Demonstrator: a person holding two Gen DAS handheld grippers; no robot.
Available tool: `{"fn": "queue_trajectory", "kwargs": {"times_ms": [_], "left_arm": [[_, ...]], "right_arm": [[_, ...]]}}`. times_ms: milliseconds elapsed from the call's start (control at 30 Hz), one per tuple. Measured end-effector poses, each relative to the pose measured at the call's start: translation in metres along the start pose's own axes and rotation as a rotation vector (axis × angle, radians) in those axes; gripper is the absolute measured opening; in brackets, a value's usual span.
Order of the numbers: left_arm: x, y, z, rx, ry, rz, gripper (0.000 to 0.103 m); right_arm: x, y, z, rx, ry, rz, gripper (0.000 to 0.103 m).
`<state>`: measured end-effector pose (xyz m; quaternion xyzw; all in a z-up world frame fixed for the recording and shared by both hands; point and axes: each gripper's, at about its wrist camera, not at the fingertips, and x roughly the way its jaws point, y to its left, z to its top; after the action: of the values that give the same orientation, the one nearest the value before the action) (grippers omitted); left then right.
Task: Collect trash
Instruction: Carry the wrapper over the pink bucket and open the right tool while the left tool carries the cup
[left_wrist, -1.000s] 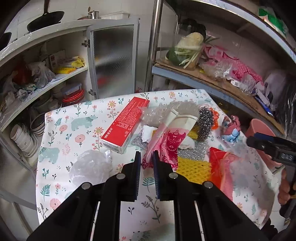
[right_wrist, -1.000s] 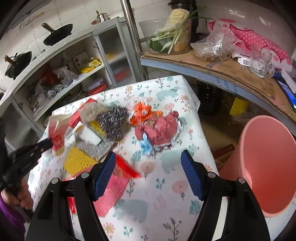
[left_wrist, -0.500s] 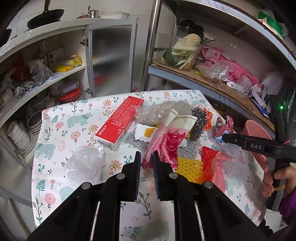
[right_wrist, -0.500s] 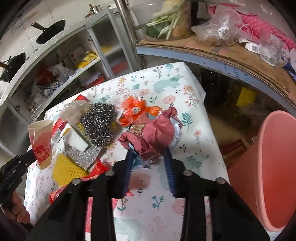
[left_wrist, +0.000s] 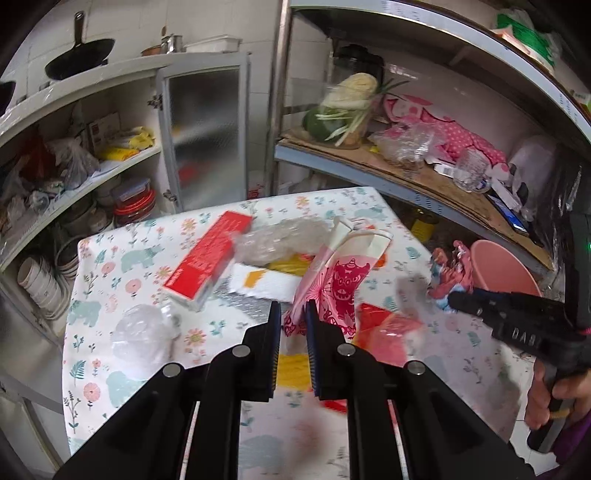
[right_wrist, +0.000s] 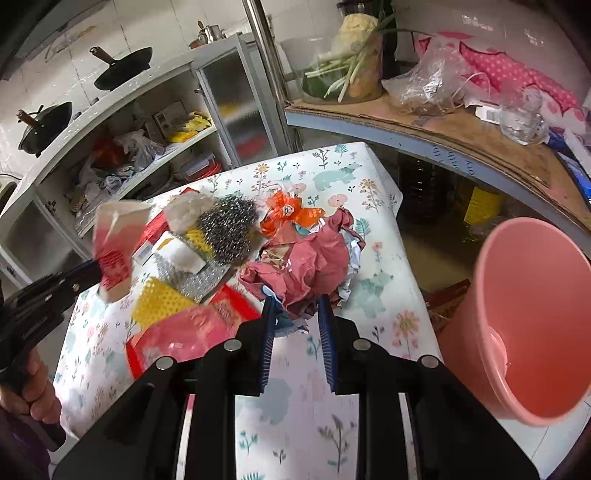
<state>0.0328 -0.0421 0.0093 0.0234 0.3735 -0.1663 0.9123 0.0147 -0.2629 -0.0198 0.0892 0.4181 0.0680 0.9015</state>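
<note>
Floral table (right_wrist: 373, 258): both grippers clamping trash.

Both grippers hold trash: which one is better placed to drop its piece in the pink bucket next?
Right. The right gripper, shut on the crumpled red paper, is beside the pink bucket; the left gripper with its pink carton is farther.

My left wrist camera looks forward and down along the left tool (left_wrist: 291, 321), close over the worktop (left_wrist: 110, 273), facing the cupboard (left_wrist: 199, 125). My right wrist camera looks along the right tool (right_wrist: 297, 314) from the bucket (right_wrist: 528, 314) side. Both views share the worktop's litter, the shelves, and each other's tool.
</note>
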Motion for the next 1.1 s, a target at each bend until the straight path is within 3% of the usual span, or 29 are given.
{"fn": "queue_trajectory", "kwargs": {"times_ms": [433, 833, 900, 1100], "left_arm": [[-0.001, -0.102, 0.015, 0.141, -0.025, -0.098, 0.013], [0.025, -0.209, 0.015, 0.311, 0.003, -0.21, 0.012], [0.03, -0.225, 0.014, 0.335, 0.009, -0.228, 0.005], [0.04, -0.264, 0.014, 0.392, 0.02, -0.282, 0.002]], "right_arm": [[-0.051, -0.022, -0.02, 0.024, -0.064, -0.052, 0.024], [-0.09, -0.102, -0.041, 0.169, -0.099, -0.176, 0.024], [-0.094, -0.116, -0.044, 0.195, -0.101, -0.195, 0.024], [-0.1, -0.147, -0.05, 0.252, -0.103, -0.235, 0.024]]}}
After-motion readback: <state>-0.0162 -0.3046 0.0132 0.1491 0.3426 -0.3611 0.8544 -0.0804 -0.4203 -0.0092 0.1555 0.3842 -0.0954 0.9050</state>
